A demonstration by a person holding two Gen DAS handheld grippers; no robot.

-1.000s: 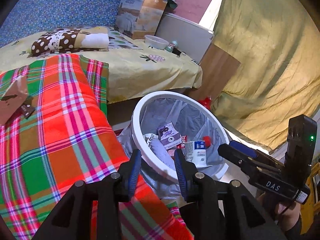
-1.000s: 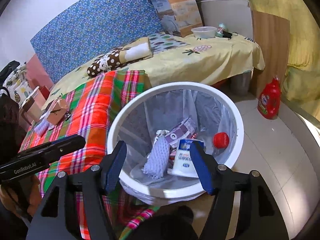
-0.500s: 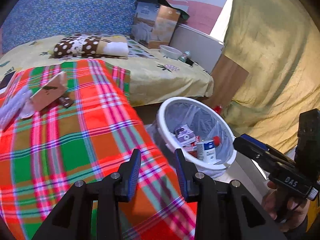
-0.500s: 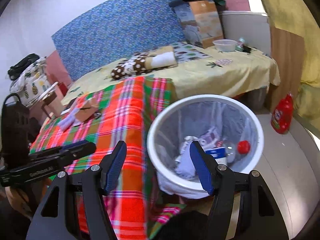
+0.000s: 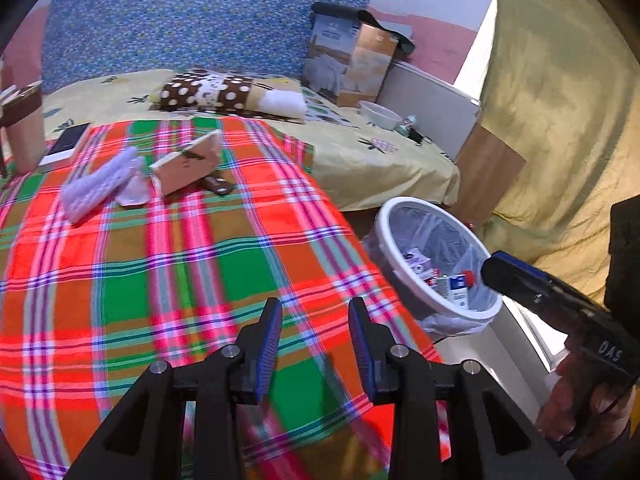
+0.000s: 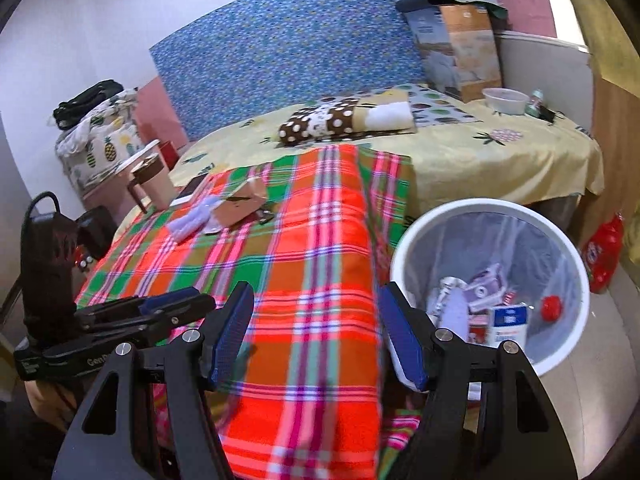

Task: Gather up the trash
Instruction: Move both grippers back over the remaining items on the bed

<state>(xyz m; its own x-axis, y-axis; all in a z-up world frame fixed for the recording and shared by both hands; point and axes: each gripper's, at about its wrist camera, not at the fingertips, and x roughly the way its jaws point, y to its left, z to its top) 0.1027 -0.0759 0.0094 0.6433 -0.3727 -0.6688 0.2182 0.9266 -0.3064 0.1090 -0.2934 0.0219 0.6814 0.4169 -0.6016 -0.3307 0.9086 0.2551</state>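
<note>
Trash lies at the far left of the plaid blanket (image 5: pixel 168 272): a white foam net (image 5: pixel 100 184), a tan carton (image 5: pixel 188 164), a dark wrapper (image 5: pixel 218 186). The right wrist view shows the same foam net (image 6: pixel 190 220) and carton (image 6: pixel 240 206). A white lined bin (image 5: pixel 400 208) on the floor to the right of the bed holds several cartons and a red cap; its rim (image 6: pixel 480 205) is close in the right view. My left gripper (image 5: pixel 316 340) hangs open over the blanket's near part, holding nothing. My right gripper (image 6: pixel 316 332) is open wider, also without a load, above the blanket's edge beside the bin.
A spotted pillow (image 5: pixel 224 94), a cardboard box (image 5: pixel 352 64) and a white bowl (image 5: pixel 378 114) sit on the yellow sheet. A pink cup with a brown lid (image 6: pixel 154 180) and a phone (image 5: pixel 66 142) are at the blanket's left. A red bottle (image 6: pixel 604 252) stands past the bin.
Both grippers have swung left, away from above the bin to over the plaid blanket. The bin has slid to the right in both views and the trash on the blanket has come into sight.
</note>
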